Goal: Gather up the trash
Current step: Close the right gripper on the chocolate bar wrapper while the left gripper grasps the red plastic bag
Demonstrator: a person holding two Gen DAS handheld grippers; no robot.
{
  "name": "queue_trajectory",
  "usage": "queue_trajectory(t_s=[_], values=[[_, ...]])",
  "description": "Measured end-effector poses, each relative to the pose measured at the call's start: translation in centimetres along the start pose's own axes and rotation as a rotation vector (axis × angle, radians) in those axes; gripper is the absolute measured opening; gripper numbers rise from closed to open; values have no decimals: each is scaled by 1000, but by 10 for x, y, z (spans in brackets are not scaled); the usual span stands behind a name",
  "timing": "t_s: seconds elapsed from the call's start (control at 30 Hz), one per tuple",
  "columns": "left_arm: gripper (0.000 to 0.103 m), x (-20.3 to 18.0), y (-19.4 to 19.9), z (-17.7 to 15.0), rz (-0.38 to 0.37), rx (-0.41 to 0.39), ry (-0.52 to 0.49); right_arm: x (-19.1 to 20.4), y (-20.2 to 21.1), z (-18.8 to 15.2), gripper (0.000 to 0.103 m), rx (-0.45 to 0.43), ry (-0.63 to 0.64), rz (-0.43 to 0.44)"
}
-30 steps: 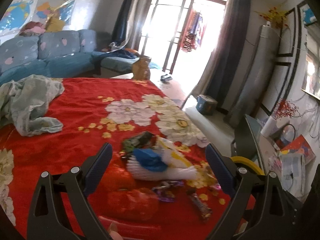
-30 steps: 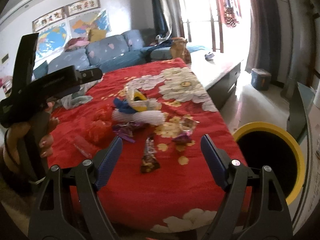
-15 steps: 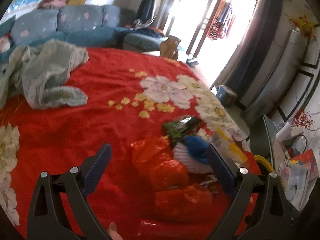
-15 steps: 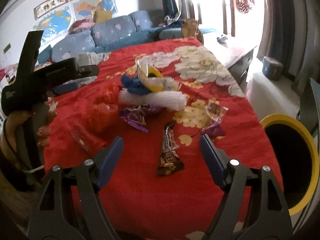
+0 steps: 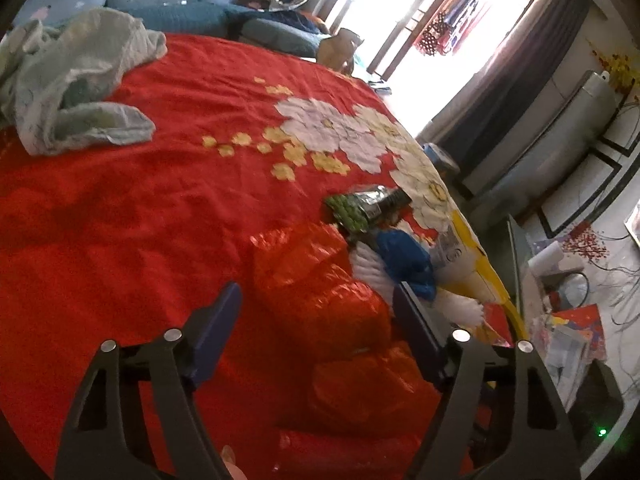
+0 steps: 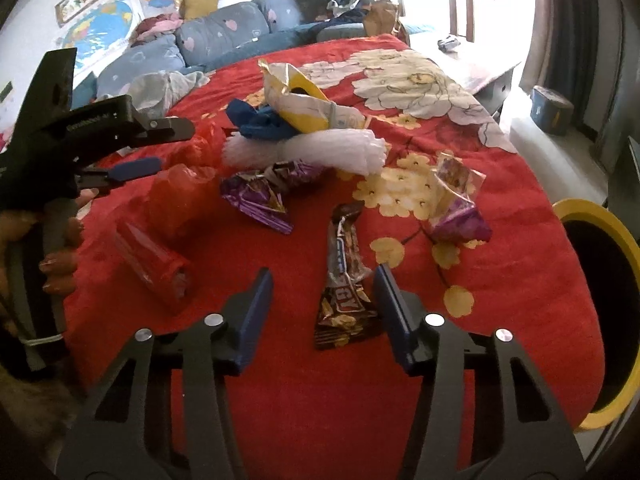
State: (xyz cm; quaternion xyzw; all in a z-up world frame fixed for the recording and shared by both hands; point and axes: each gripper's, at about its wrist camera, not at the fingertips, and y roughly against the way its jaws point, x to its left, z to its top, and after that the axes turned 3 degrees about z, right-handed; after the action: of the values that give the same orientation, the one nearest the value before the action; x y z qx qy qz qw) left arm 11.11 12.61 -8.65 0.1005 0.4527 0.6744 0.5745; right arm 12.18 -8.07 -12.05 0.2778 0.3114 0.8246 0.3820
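While both closing jaws stand spread, brown candy wrapper [image 6: 344, 300] lettering illegible

Wrappers [image 6: 344, 280] lie heaped on the tabletop [image 6: 520, 280] near its right edge; the bin [image 6: 600, 300] stands just beyond it.

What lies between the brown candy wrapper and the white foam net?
In the right wrist view, a crumpled purple wrapper lies between the brown candy wrapper and white foam net.
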Motion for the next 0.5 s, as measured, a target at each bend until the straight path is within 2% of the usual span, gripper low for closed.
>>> queue_trajectory(t_s=[0.23, 0.3, 0.33, 0.4, 0.5], values=[[65, -9, -11, -8, -3, 55, -15, -7, 1, -1, 28, -7, -11, -13], [54, -10, -14, -9, 8, 61, -17, -8, 1, -1, 23, -7, -11, -17], [52, -10, -14, -10, 7, 61, -14, -9, 1, -1, 23, -7, -11, -16], [41, -9, -13, -10, 6, 59, -14, -9, 1, -1, 22, -8, -11, -14], [37, -10, -8, -8, 1, 39, -17, -8, 3, -1, 21, -15, -6, -13]])
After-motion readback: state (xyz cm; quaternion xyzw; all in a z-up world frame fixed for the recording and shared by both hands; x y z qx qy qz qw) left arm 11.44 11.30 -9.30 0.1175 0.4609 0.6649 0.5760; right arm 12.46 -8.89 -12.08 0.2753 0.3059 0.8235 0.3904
